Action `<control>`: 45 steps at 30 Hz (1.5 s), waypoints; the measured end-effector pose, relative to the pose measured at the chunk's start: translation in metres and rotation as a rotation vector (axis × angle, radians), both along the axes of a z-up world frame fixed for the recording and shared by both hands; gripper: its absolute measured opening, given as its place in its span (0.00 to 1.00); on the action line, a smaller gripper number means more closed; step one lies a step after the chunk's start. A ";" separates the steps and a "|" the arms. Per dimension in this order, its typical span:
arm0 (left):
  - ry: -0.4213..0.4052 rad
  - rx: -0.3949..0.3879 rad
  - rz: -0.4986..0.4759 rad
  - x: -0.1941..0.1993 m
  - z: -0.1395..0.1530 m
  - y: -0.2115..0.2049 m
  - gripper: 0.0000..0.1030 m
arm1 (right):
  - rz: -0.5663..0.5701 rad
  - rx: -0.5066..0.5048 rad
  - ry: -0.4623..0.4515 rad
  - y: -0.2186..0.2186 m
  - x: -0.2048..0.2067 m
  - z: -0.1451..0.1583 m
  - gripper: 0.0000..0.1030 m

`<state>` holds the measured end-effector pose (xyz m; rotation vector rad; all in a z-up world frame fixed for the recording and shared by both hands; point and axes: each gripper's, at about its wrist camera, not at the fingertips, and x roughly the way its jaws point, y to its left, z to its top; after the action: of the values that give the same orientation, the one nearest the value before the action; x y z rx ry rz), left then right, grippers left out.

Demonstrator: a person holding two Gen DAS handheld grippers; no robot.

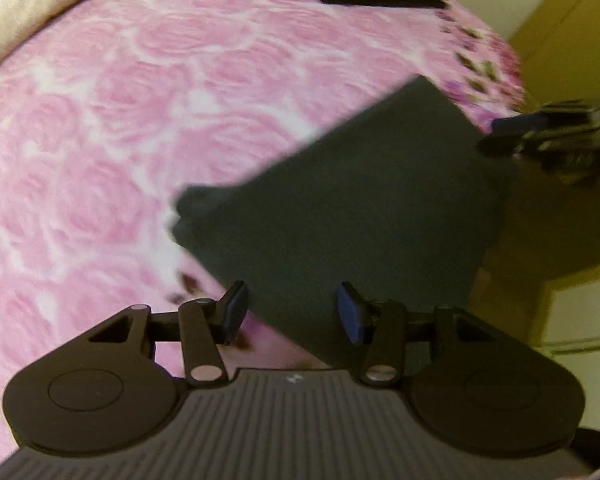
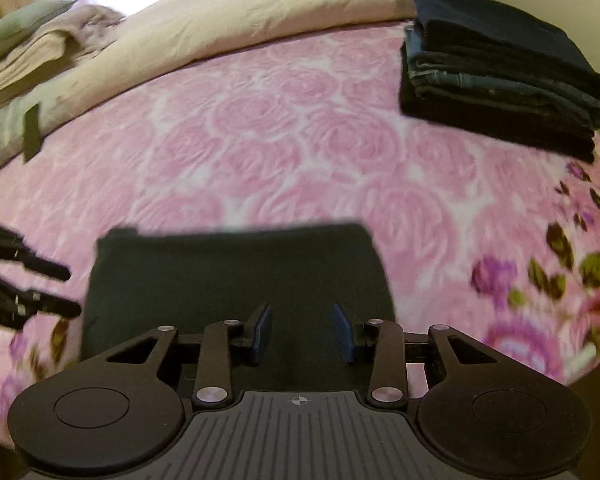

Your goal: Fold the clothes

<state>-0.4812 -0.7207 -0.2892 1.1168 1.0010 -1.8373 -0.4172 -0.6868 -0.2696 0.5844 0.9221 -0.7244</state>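
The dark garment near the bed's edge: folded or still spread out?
Folded. The dark garment lies as a compact rectangle with straight edges on the pink blanket; no sleeves or legs stick out. Neither gripper holds it.

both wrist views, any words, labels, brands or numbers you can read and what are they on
No readable text in either view.
Left tool: a small pale mark on its ribbed body, too blurred to read.
Right tool: a small crosshair symbol on its ribbed body, no letters or numbers.
Stack of folded clothes: no label or tag visible.
Dark folded garment: plain, no print or tag showing.
Pink rose blanket: pattern only, no words.
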 end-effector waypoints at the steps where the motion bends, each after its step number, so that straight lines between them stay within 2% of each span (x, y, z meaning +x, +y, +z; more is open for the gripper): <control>1: 0.018 0.010 -0.027 -0.005 0.000 0.006 0.42 | 0.027 0.004 0.003 0.011 -0.002 -0.001 0.37; 4: 0.006 0.034 -0.073 -0.025 -0.018 0.021 0.43 | 0.111 0.035 0.047 0.032 0.000 -0.019 0.37; 7: -0.033 0.031 -0.062 -0.037 -0.032 0.033 0.45 | 0.182 0.082 0.154 0.042 -0.005 -0.052 0.36; 10: -0.051 0.029 -0.039 -0.039 -0.026 0.038 0.45 | 0.246 0.085 0.175 0.046 -0.013 -0.052 0.37; 12: -0.054 0.001 -0.015 -0.038 -0.013 0.041 0.45 | 0.249 0.069 0.162 0.045 -0.016 -0.037 0.37; 15: -0.051 -0.016 0.030 -0.040 -0.010 0.035 0.45 | 0.252 0.015 0.103 0.039 -0.019 -0.021 0.37; 16: -0.050 -0.022 0.045 -0.041 -0.008 0.033 0.46 | 0.246 0.015 0.097 0.033 -0.019 -0.025 0.37; 17: -0.053 -0.025 0.081 -0.043 -0.014 0.031 0.46 | 0.240 0.016 0.091 0.028 -0.019 -0.028 0.43; 19: -0.067 -0.006 0.085 -0.047 -0.028 0.028 0.52 | 0.245 0.048 0.075 0.016 -0.021 -0.041 0.60; 21: -0.078 0.001 0.104 -0.047 -0.037 0.030 0.55 | 0.284 0.078 0.073 0.009 -0.024 -0.052 0.60; 24: -0.075 0.011 0.145 -0.044 -0.031 0.031 0.53 | 0.327 0.085 0.063 0.008 -0.023 -0.040 0.60; 27: -0.063 0.028 0.205 -0.037 -0.023 0.032 0.53 | 0.260 0.090 0.013 -0.003 -0.033 -0.024 0.60; 30: -0.067 0.065 0.255 -0.033 -0.020 0.029 0.53 | 0.189 0.119 0.015 -0.019 -0.039 -0.022 0.60; 33: -0.085 0.108 0.287 -0.031 -0.021 0.028 0.53 | 0.173 0.160 0.063 -0.029 -0.042 -0.029 0.60; 36: -0.109 0.089 0.311 -0.035 -0.018 0.029 0.52 | 0.188 0.171 0.053 -0.036 -0.041 -0.027 0.60; 45: -0.058 0.076 0.390 -0.021 0.000 0.044 0.53 | 0.180 0.223 0.067 -0.023 -0.033 -0.008 0.60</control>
<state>-0.5019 -0.6766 -0.2890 0.9350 1.1695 -1.4581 -0.4505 -0.7103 -0.2772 0.6660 1.1109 -0.4848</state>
